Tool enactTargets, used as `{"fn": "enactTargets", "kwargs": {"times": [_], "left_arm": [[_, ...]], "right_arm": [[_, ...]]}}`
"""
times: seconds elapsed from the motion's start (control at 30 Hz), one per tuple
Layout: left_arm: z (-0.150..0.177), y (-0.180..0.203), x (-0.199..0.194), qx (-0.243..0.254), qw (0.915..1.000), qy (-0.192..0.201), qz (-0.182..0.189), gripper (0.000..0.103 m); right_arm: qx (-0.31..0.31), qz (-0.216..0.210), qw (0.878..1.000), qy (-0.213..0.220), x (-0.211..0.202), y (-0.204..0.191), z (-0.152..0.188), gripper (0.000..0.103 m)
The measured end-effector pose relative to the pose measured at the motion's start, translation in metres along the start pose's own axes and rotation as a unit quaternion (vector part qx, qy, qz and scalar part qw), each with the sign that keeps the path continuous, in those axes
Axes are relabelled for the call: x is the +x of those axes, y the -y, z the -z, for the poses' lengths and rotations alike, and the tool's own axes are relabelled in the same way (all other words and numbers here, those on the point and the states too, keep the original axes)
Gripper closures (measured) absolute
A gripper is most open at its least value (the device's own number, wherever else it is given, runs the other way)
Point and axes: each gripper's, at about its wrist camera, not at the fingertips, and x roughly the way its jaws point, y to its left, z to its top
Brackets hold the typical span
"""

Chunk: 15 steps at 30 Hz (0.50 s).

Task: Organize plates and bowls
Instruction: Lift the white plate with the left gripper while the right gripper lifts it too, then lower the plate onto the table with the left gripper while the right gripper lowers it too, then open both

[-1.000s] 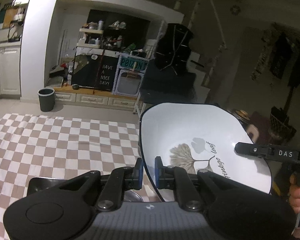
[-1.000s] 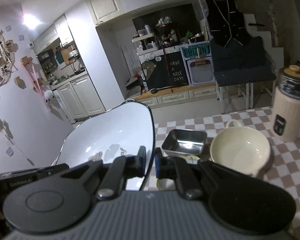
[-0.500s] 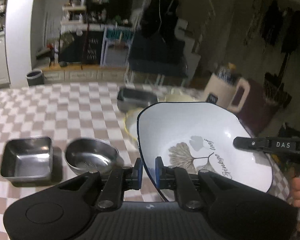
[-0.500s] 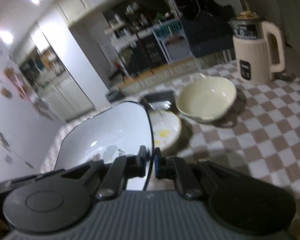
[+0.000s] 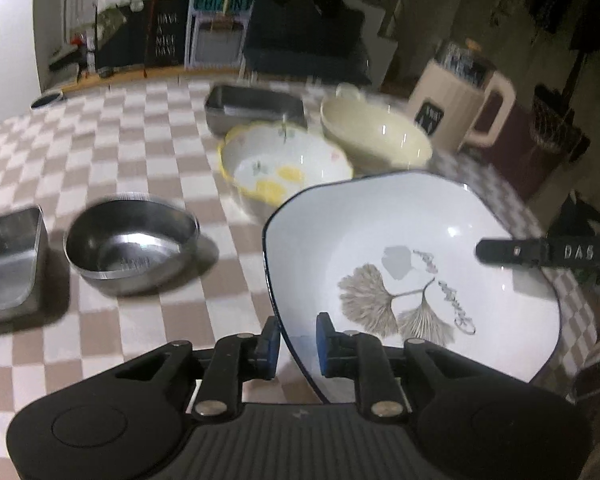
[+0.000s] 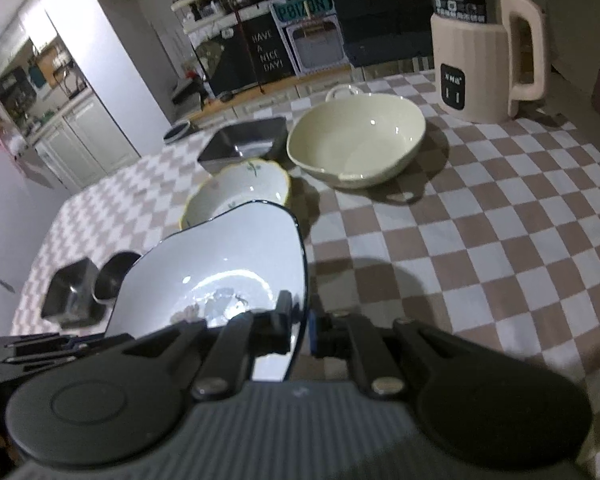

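Note:
A white plate with a dark rim and a ginkgo leaf print hangs tilted just above the checked tablecloth. My left gripper straddles its near rim. Its jaws are opening, and a small gap shows between the pads and the rim. My right gripper is shut on the opposite rim of the same plate. One right finger reaches over the plate's far edge in the left wrist view. A scalloped bowl with a yellow rim sits just beyond the plate.
A cream bowl with handles and a steel tray stand behind the scalloped bowl. A round steel bowl and a square steel dish sit to the left. A cream kettle is at the far right.
Both grippers have sunk toward the table with the plate and tipped downward, so the bowls now fill the views. The left jaws stand wider around the rim.

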Motion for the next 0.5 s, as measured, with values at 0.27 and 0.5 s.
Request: {"fn": "enactTargets", "kwargs": {"times": [0.27, 0.5], "left_arm": [[0.005, -0.011, 0.024, -0.028, 0.9984, -0.048, 0.004, 0.081], [0.005, -0.014, 0.043, -0.030, 0.9972, -0.069, -0.007, 0.081]], "right_arm": [[-0.012, 0.027, 0.999, -0.043, 0.015, -0.010, 0.013, 0.094], [-0.030, 0.039, 0.998, -0.042, 0.019, -0.017, 0.013, 0.096]]}}
